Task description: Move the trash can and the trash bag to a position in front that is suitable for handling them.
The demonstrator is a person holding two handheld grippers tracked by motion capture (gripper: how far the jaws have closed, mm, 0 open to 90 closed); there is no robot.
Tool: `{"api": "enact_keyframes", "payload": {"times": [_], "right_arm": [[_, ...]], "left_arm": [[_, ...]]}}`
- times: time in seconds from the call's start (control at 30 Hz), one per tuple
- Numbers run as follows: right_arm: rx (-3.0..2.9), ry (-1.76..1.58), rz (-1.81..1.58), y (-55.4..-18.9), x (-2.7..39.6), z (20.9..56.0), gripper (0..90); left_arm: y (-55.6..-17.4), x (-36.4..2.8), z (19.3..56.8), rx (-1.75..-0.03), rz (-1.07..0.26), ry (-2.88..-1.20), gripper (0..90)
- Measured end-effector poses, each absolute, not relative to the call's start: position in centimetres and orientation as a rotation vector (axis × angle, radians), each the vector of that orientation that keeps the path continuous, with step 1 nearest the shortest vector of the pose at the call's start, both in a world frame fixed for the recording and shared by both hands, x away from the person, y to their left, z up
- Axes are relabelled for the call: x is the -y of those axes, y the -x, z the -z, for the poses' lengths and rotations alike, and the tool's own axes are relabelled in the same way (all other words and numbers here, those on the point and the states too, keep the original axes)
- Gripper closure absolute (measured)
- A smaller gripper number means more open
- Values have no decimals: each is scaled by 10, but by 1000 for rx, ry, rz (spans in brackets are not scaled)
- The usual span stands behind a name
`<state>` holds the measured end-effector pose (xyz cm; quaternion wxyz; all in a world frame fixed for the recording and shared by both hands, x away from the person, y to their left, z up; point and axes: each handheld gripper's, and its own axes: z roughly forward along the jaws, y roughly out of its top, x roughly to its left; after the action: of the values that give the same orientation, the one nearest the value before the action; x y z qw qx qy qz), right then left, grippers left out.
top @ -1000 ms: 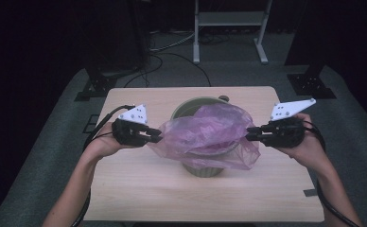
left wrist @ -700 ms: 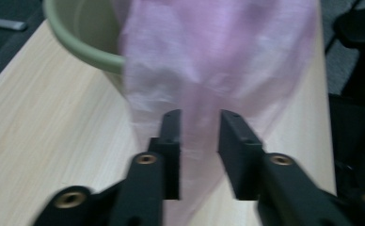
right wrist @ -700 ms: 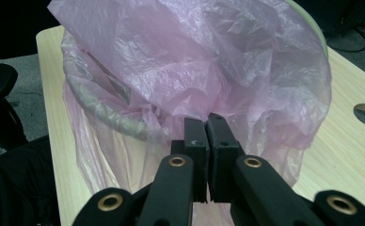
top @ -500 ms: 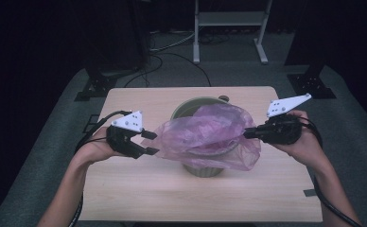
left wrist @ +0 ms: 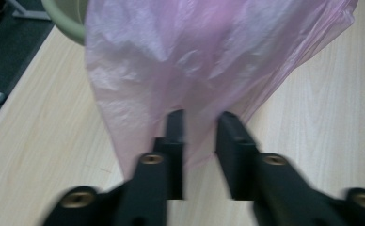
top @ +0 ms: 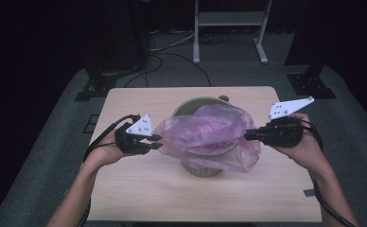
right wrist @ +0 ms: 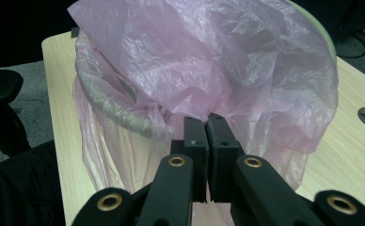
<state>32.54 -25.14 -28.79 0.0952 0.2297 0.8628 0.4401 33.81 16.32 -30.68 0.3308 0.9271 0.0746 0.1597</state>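
Stretching the pink bag (top: 205,137) over the green bin (top: 191,105) at table centre is best done evenly, right gripper (right wrist: 208,123) pinching film, left gripper (left wrist: 200,123) just closing, its gapped jaws straddling the left edge.

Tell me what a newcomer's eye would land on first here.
The crumpled pink plastic bag draped over the green bin at mid-table. Next, the right gripper pinching its edge shut, while the left gripper has been closing, bag film between its jaws.

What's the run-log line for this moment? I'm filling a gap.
right gripper: shut on pink bag | left gripper: jaws just closing, bag film between, gap showing | green bin: upright, bag draped over
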Motion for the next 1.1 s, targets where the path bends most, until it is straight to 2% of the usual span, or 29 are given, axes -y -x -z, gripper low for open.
{"api": "enact_keyframes", "payload": {"times": [0.07, 0.1, 0.4, 0.67, 1.1], "right_arm": [[-2553, -682, -1308, -326, 252, 287, 883], [-2549, -688, -1316, -327, 254, 286, 884], [-2497, -773, -1345, -349, 261, 280, 897], [-2466, -879, -1334, -375, 261, 286, 900], [-2410, -1056, -1278, -404, 262, 305, 900]], "left_arm": [[-340, -162, 305, -192, -407, -2408, 894], [-342, -163, 302, -206, -395, -2385, 899], [-361, -169, 288, -298, -382, -2292, 900], [-396, -171, 284, -413, -359, -2218, 900], [-434, -166, 304, -539, -352, -2214, 900]]}}
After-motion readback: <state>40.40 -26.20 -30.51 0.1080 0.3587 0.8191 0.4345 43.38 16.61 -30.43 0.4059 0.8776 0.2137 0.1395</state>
